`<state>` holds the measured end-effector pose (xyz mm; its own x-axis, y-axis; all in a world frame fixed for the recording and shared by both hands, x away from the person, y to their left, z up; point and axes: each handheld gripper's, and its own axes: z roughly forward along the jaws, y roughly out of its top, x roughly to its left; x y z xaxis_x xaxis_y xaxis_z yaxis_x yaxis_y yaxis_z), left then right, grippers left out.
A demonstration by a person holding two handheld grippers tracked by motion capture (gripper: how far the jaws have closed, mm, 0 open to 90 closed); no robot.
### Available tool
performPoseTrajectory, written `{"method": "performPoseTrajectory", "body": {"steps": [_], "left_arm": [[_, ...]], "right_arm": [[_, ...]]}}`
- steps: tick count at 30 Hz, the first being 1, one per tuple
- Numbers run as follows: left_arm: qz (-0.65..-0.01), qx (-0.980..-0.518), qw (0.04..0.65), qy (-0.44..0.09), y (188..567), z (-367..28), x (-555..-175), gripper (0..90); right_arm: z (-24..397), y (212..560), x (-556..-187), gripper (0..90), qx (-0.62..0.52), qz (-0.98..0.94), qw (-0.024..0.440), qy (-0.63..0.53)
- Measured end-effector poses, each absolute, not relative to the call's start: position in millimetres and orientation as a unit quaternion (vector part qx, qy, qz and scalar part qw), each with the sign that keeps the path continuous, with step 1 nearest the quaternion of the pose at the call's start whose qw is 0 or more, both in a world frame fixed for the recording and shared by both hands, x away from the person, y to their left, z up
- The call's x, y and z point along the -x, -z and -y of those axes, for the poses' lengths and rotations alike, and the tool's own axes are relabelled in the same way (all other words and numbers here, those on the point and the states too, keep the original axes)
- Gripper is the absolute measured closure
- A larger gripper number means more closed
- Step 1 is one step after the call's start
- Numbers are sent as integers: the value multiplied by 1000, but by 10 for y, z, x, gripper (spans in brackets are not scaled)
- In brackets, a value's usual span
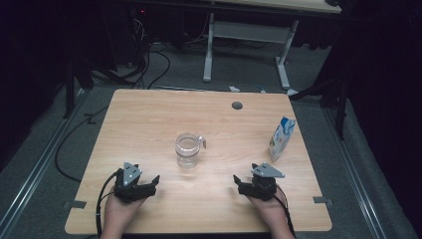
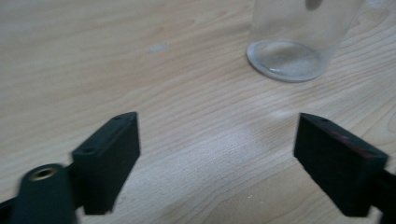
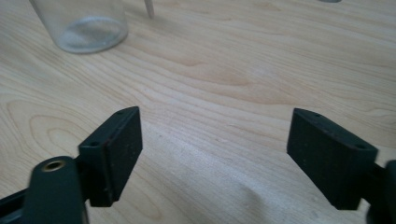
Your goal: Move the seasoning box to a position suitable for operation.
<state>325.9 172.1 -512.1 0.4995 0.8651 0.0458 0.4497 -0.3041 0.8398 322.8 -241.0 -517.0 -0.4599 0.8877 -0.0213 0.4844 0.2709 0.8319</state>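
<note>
Your glass is cut off at the top in both gripper views, and your left gripper and right gripper gape wide, grasping nothing.

Glass measuring cup stands about mid-table, carton upright well to its right near the right edge, round cable hole behind both toward the far edge. Left gripper and right gripper sit near the front edge, one each side of the cup and in front of it, well apart. Second table stands on the floor beyond the far edge.
</note>
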Motion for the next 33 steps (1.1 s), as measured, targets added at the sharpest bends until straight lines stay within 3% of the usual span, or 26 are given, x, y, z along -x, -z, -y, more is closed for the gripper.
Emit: {"method": "performPoseTrajectory", "body": {"steps": [4,9,18,23,33], "left_arm": [[-438,-765,417,-223,5164,-1763,-3246,251],[-425,-768,416,-237,5202,-1783,-3204,309],[-431,-763,423,-230,5181,-1850,-3201,305],[-435,-759,427,-232,5178,-1861,-3195,371],[-443,-759,418,-232,5196,-1795,-3238,361]], "right_arm": [[2507,5163,-3255,245,-469,-746,233,-412],[2553,5154,-3239,283,-469,-741,239,-417],[2511,5208,-3244,325,-457,-754,242,-405],[2500,5197,-3235,344,-452,-755,238,-410],[2457,5175,-3196,411,-445,-757,235,-418]]}}
